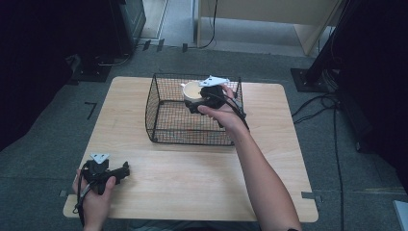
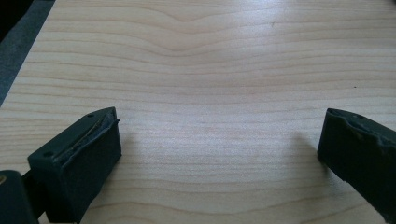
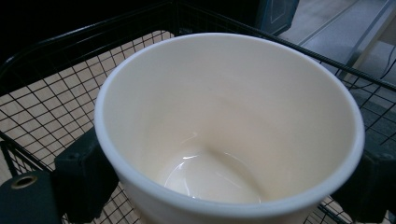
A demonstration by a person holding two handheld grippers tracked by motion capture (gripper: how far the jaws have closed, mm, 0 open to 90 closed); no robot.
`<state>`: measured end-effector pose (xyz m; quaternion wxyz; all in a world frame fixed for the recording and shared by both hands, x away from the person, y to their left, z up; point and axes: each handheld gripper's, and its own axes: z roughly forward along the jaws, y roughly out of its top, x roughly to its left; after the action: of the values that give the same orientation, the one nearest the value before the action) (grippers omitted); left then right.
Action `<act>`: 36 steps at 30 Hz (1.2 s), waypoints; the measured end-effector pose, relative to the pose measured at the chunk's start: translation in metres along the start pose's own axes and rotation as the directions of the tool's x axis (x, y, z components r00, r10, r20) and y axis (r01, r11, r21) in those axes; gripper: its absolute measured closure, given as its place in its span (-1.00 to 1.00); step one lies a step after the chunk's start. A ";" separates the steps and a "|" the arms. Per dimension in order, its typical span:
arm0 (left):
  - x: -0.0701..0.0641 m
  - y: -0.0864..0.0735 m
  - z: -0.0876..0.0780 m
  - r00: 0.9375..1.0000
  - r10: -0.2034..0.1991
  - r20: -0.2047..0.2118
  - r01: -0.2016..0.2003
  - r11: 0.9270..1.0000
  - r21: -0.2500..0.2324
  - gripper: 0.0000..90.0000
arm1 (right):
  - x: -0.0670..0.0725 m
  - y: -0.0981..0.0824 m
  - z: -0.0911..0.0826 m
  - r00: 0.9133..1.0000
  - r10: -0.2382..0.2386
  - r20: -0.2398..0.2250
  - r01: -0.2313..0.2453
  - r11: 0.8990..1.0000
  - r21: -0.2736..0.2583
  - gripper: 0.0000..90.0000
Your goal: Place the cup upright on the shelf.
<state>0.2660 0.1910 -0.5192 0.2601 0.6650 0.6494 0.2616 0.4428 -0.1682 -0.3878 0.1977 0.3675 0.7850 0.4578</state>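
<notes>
Cup (image 3: 224, 126) sits clamped between our right hand-held gripper's (image 1: 198, 102) jaws, upright, mouth up, held over the wire basket (image 1: 159, 108); basket floor lies straight below it. Left hand-held gripper (image 1: 126, 169) rests released, well apart on the surface (image 2: 210, 70).

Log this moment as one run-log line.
right gripper: shut on cup, over wire basket | left gripper: open, idle on table | cup: upright, empty

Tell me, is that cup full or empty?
Empty: the cream cup, held by the right gripper, shows a bare glossy bottom.
</notes>
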 end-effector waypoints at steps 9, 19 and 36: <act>0.000 0.000 0.000 1.000 -0.001 0.001 0.001 1.000 0.000 -1.00 | -0.011 0.000 0.015 1.000 -0.015 -0.022 0.015 1.000 0.012 -0.80; 0.000 0.000 0.000 1.000 -0.001 0.001 0.001 1.000 -0.001 -1.00 | -0.024 -0.017 0.039 0.999 0.003 -0.033 -0.001 0.999 0.053 -0.80; 0.000 0.000 0.000 1.000 -0.001 0.001 0.001 1.000 -0.001 -1.00 | -0.030 -0.040 0.063 1.000 0.007 -0.023 -0.004 0.992 0.125 -0.80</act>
<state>0.2660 0.1909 -0.5193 0.2612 0.6645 0.6495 0.2615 0.4871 -0.1671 -0.4547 0.1638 0.3761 0.8133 0.4127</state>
